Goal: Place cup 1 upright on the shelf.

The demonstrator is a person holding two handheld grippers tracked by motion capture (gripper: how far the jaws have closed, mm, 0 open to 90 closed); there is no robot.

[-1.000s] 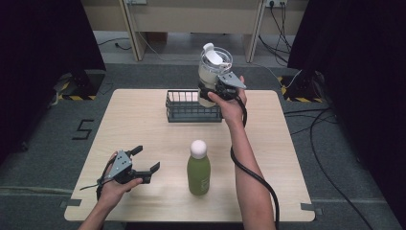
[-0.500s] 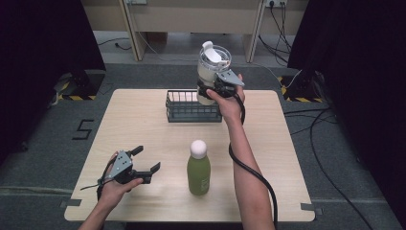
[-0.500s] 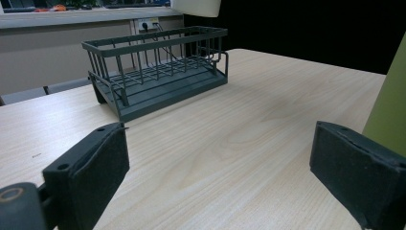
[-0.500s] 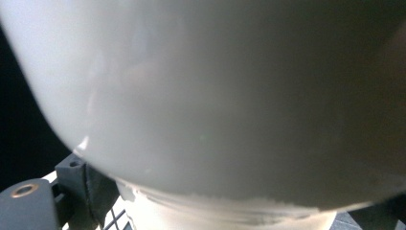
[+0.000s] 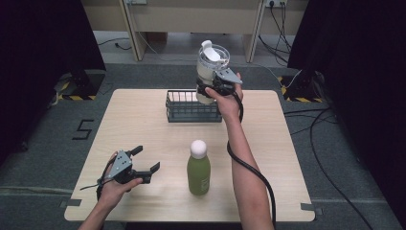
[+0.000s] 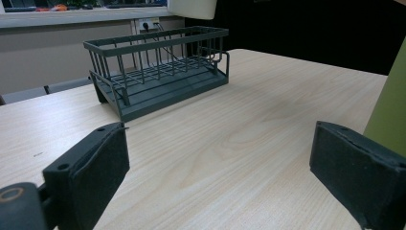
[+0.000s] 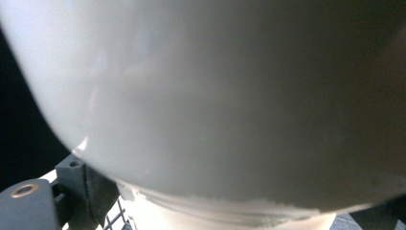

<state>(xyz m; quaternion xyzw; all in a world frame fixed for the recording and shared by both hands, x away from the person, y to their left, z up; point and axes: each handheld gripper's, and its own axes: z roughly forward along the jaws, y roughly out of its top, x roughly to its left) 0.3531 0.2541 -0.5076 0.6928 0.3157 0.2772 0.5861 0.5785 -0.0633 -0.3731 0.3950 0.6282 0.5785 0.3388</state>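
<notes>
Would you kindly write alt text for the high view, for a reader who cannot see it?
A person's right gripper holds a white lidded container in the air above a dark wire basket on a light wooden table. The left gripper rests open near the front edge, beside an upright green bottle with a white cap.

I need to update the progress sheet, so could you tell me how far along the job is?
Nothing looks placed yet: the wire basket holds nothing. In hand: the right tool grips the white container, lifted above the basket's right end. The green bottle stands untouched on the table; the left tool waits open, probably for it next.
</notes>
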